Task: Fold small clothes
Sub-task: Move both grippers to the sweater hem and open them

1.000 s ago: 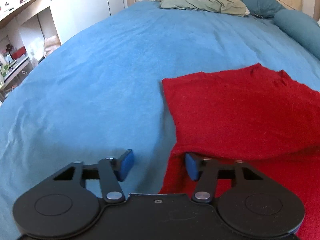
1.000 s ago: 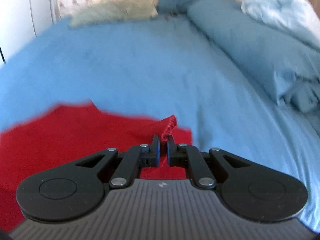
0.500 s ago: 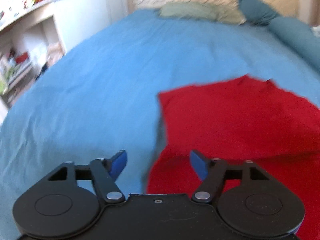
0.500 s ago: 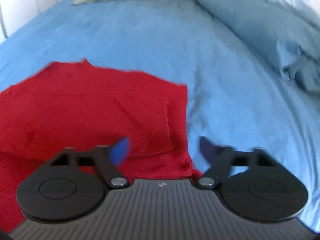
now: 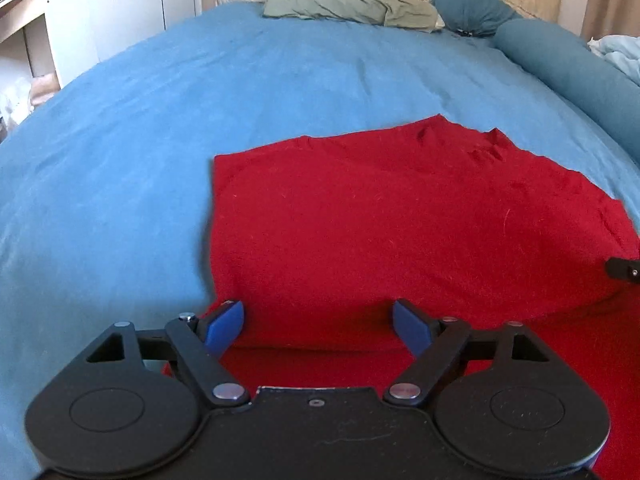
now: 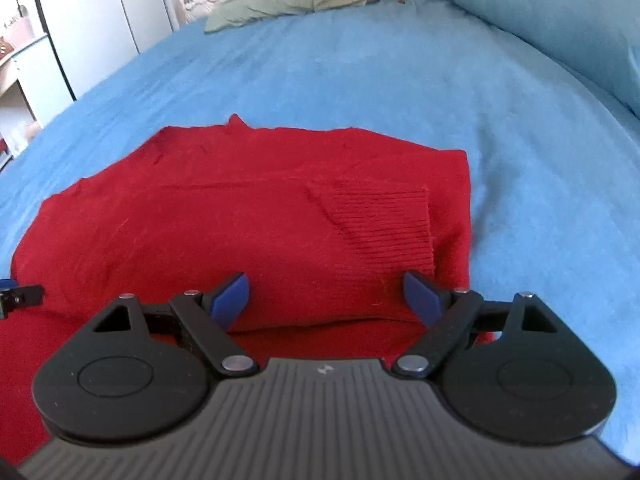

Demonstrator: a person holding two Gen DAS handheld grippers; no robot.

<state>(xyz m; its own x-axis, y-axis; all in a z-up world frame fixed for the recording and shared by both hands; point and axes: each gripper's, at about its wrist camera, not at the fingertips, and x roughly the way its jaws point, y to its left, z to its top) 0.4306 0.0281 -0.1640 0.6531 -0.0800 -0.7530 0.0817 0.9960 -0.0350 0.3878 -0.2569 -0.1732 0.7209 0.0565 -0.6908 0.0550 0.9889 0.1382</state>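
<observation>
A red knit sweater (image 5: 400, 232) lies on the blue bed sheet (image 5: 160, 140), its far part folded over onto the near part. In the right wrist view the sweater (image 6: 220, 220) shows a ribbed cuff (image 6: 380, 220) lying on top near its right edge. My left gripper (image 5: 318, 324) is open and empty, just above the fold's near edge at the sweater's left side. My right gripper (image 6: 326, 296) is open and empty, above the fold's near edge at the right side. Each gripper's tip shows at the edge of the other's view.
Pillows (image 5: 348, 4) and a beige headboard stand at the far end of the bed. A blue-green bolster (image 5: 568, 64) and a rumpled duvet (image 6: 560, 20) lie along the right side. White cupboards and shelves (image 5: 48, 32) stand left of the bed.
My right gripper let go of the sweater's edge and opened wide. My left gripper opened wider. Both drew back toward the near side; the folded layer now lies flat.
</observation>
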